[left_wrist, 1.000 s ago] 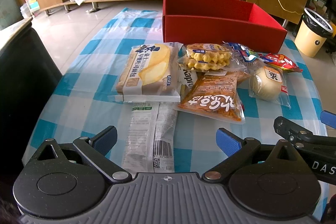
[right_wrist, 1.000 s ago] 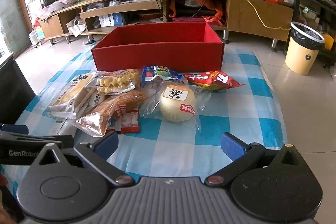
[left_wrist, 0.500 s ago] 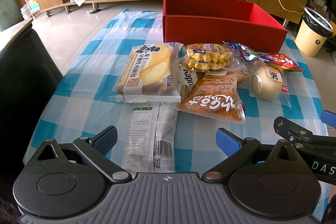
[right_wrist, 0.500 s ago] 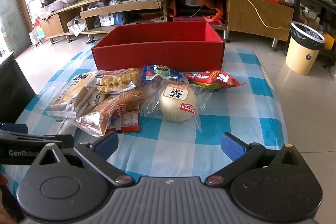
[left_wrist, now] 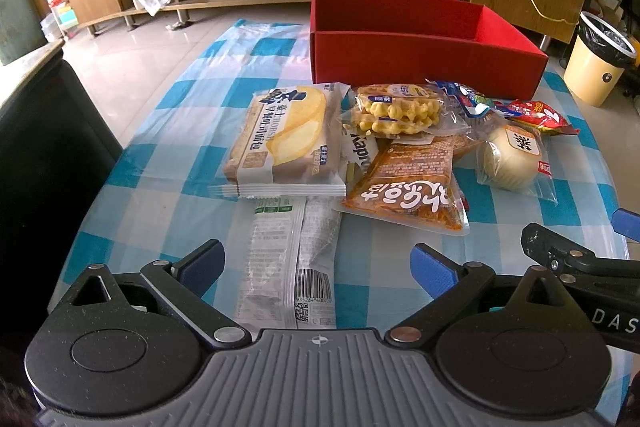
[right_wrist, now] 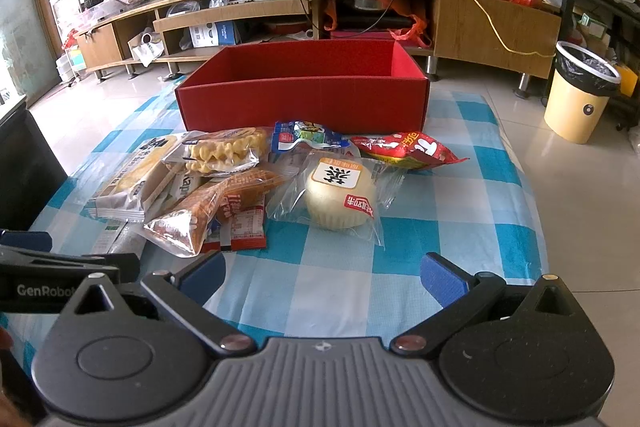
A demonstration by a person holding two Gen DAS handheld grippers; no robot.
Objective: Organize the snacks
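Both tools were spread wide and held nothing: the left tool point(left_wrist: 316, 261) hovered at the near edge of the surface point(left_wrist: 160, 195) over the white wrapped bar point(left_wrist: 288, 259), and the right tool point(right_wrist: 322, 275) hovered at the same edge, toward the right side, short of the round bun point(right_wrist: 340, 195). The snacks lay in an overlapping pile at mid-surface, and the red box point(right_wrist: 304, 103) stood empty, as far as could be seen, at the far edge, just behind them. The step in hand was judged to be the first pick. For a clean pick, each tool should take an outlying item first: the bun lay clear of the heap, whereas the bar's far end was pinned under the bread pack point(left_wrist: 284, 143). Crinkly film should be pinched across the product body, not the seam, and drawn sideways before lifting, so neighbours were not dragged along.
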